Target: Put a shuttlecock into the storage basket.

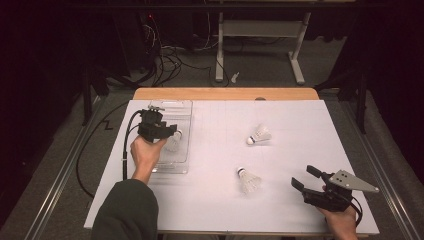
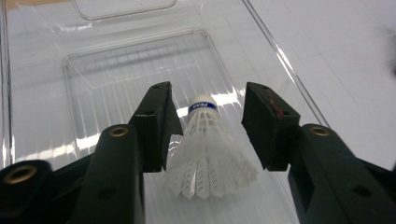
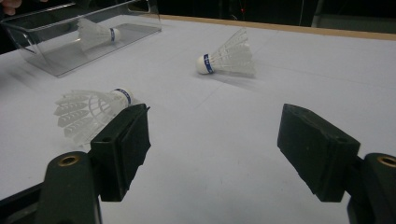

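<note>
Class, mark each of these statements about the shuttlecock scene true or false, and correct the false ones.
1. One shuttlecock lies in the clear tray. True.
2. The left gripper is clamped on that shuttlecock. False: its jaws stand open on either side, and no pad presses on it.
3. Two shuttlecocks lie on the white sheet outside the tray, a far one and a near one. True.
4. The right gripper holds a shuttlecock. False: its jaws are open and empty.
5. The shuttlecocks have red bands. False: the bands are blue.
</note>
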Demonstrator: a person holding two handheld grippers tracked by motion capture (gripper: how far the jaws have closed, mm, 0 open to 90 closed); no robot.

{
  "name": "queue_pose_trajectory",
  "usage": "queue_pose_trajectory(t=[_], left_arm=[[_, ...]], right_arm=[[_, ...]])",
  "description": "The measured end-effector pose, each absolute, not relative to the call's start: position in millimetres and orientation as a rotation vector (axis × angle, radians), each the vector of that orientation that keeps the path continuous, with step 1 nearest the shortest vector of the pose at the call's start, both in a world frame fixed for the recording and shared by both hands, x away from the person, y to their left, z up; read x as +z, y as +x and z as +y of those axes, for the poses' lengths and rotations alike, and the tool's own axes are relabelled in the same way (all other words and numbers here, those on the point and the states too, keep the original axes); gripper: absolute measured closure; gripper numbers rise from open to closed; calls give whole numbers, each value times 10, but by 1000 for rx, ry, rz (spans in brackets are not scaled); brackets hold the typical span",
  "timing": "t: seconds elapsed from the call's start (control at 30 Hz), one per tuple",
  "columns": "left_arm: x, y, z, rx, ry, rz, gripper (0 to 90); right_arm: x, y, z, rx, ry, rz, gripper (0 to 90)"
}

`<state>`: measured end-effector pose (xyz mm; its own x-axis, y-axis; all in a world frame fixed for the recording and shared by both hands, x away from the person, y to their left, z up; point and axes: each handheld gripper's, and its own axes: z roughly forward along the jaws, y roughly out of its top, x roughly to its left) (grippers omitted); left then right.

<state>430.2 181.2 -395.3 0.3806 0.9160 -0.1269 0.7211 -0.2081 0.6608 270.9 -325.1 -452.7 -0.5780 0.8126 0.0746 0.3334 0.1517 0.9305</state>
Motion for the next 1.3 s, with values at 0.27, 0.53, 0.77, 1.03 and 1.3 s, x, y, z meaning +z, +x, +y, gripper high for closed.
queue_pose_trajectory(t=[0.27, 0.53, 0.77, 1.03, 1.3], left_arm=[[-3975, 4224, 1865, 370, 1957, 1411, 466], [-3955, 4174, 1833, 408, 1968, 1397, 441], [-3911, 4102, 1795, 427, 1962, 1349, 434], [-3876, 4032, 1779, 449, 1960, 1321, 416], [-3865, 3938, 1813, 454, 1939, 1304, 410]], right_arm=[[-4528, 2711, -3245, 1412, 1092, 1989, 257], [-4527, 2710, -3247, 1416, 1093, 1989, 257], [-4527, 2710, -3245, 1415, 1093, 1989, 257], [-4527, 2711, -3244, 1419, 1093, 1989, 257], [-4528, 2712, -3242, 1418, 1095, 1989, 257]])
